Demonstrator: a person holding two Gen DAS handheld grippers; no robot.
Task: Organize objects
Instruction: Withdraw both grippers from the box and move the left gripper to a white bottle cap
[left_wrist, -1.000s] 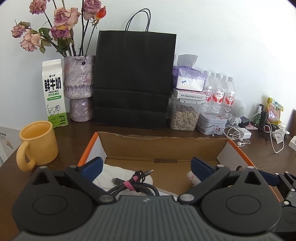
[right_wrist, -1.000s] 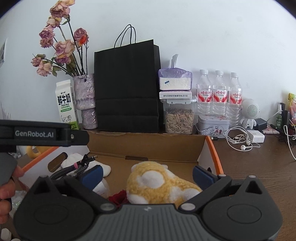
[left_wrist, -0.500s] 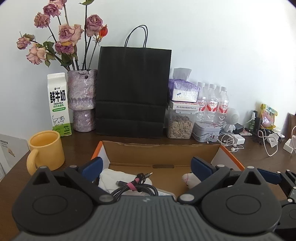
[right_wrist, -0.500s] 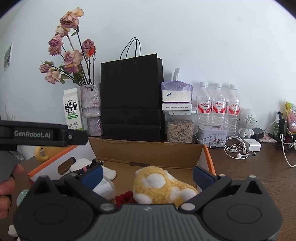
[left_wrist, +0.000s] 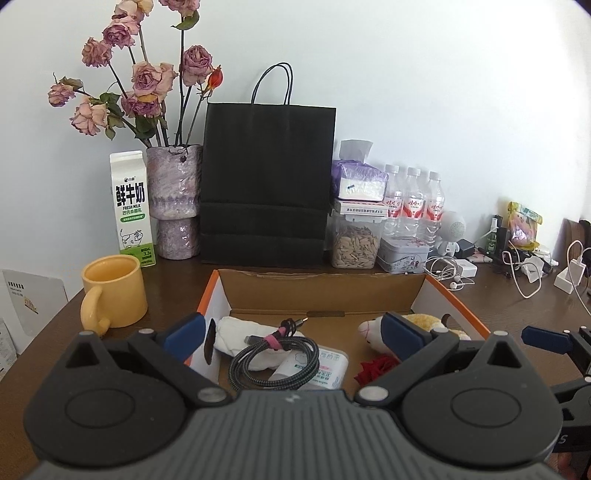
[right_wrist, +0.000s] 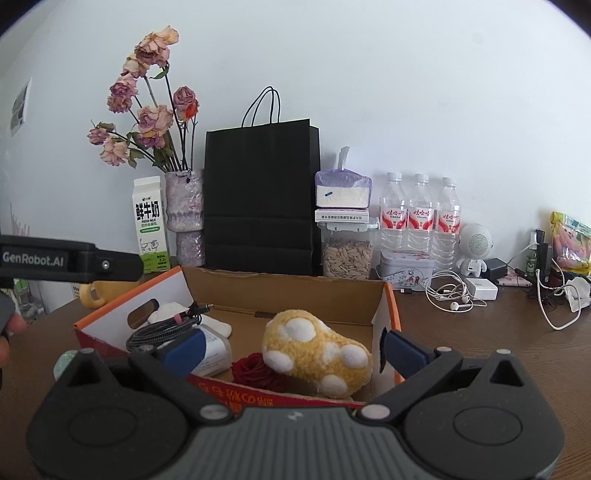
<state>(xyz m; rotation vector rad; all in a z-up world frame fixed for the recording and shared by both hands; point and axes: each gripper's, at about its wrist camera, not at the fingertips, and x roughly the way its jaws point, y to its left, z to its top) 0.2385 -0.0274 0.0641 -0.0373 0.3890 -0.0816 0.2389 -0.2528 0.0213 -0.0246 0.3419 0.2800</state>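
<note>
I hold both tools, left tool and right tool, spread apart and empty above the cardboard box. Dropping carelessly, I could snag the coiled cable and drag it out.

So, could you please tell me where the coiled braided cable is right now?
The coiled braided cable lies in the left half of the cardboard box, resting on a white cloth and a white packet, seen in both wrist views.

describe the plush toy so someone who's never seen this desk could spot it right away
Find the tall black paper bag against the wall; in front of it sits an open cardboard box with orange edges. At the box's right end lies the plush toy, fuzzy yellow with white spots, beside a red rose.
</note>
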